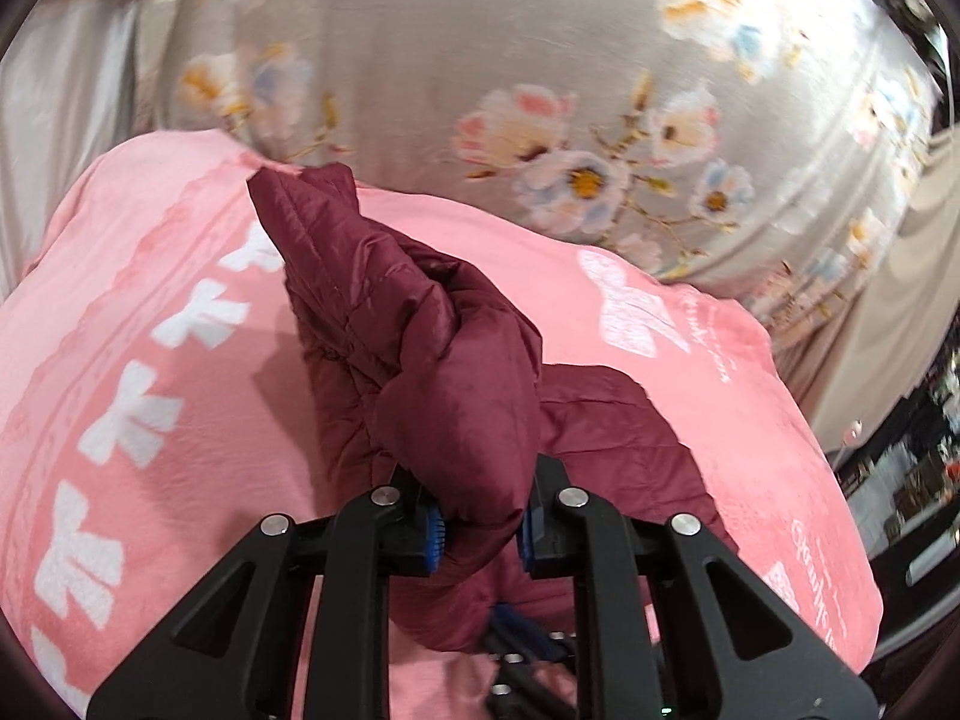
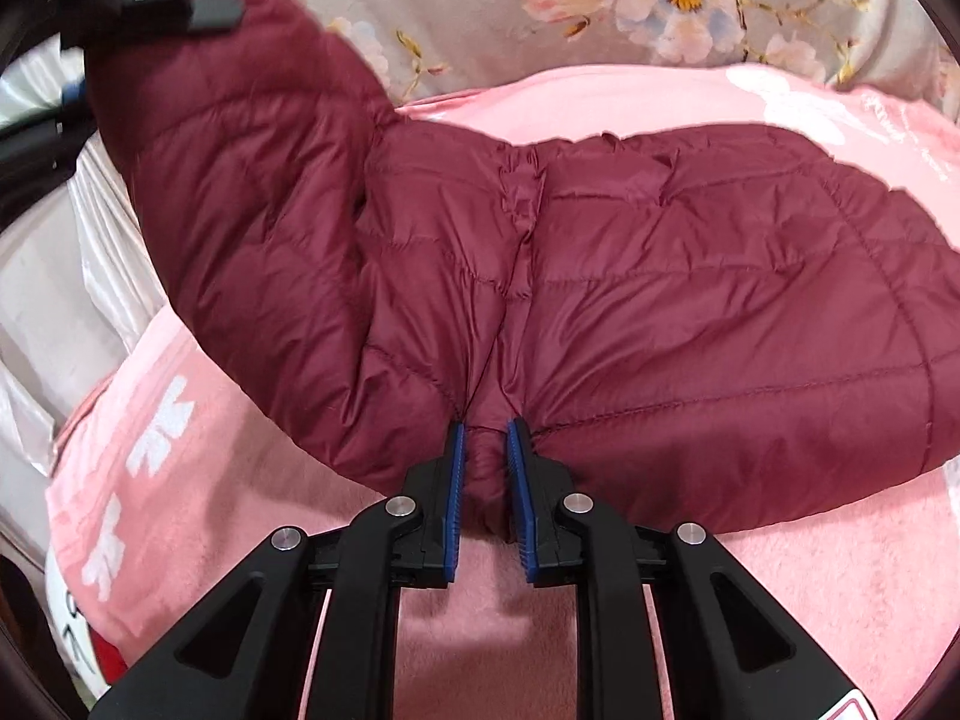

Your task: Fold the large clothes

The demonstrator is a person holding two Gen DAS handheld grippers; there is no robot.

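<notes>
Spread over a floral sheet [image 1: 456, 48], a pink blanket [image 2: 480, 612] gives the maroon puffer jacket [image 2: 690, 312] a soft folding surface. Right gripper [image 2: 486, 438] pinches the jacket's near hem, likely anchoring it, while left gripper [image 1: 480, 531] clamps a sleeve, lifted at far left for folding inward.

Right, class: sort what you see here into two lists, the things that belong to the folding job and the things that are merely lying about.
Part of the job:
- maroon quilted jacket
- left gripper, shut on the jacket
- right gripper, shut on the jacket

Just lying about:
- pink blanket under the jacket
- floral bedsheet behind it
</notes>
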